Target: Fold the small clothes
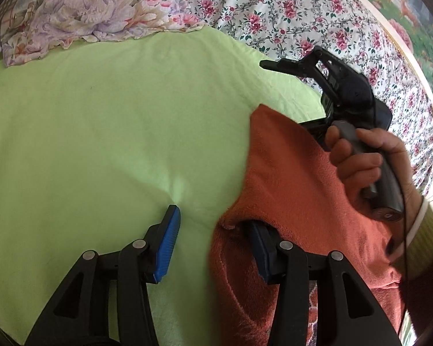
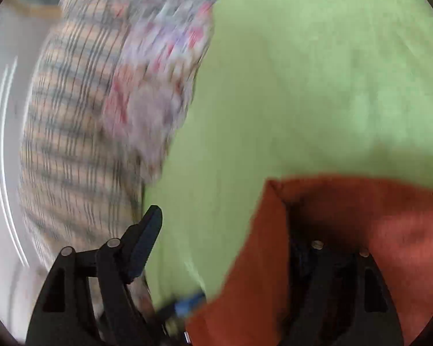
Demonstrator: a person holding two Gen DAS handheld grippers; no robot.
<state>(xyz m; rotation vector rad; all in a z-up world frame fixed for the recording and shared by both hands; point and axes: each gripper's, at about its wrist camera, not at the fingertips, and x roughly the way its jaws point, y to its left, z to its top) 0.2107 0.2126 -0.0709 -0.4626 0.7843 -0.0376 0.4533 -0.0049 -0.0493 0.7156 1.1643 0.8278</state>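
An orange fleece garment [image 1: 297, 201] lies bunched on the light green sheet [image 1: 101, 132], at the right in the left wrist view. My left gripper [image 1: 213, 236] is open; its left blue pad [image 1: 167, 248] is bare over the sheet and the garment drapes over its right finger. My right gripper [image 1: 311, 66], held in a hand, is above the garment's far edge. In the blurred right wrist view my right gripper [image 2: 225, 236] is open, its left finger [image 2: 144, 239] bare and its right finger covered by the orange garment [image 2: 332, 245] over the green sheet [image 2: 303, 86].
A pale floral cloth [image 1: 86, 8] lies crumpled at the far left of the sheet. A white quilt with red flowers [image 1: 317, 14] lies at the back right. A plaid cloth [image 2: 72, 144] and floral cloth [image 2: 153, 86] show left in the right wrist view.
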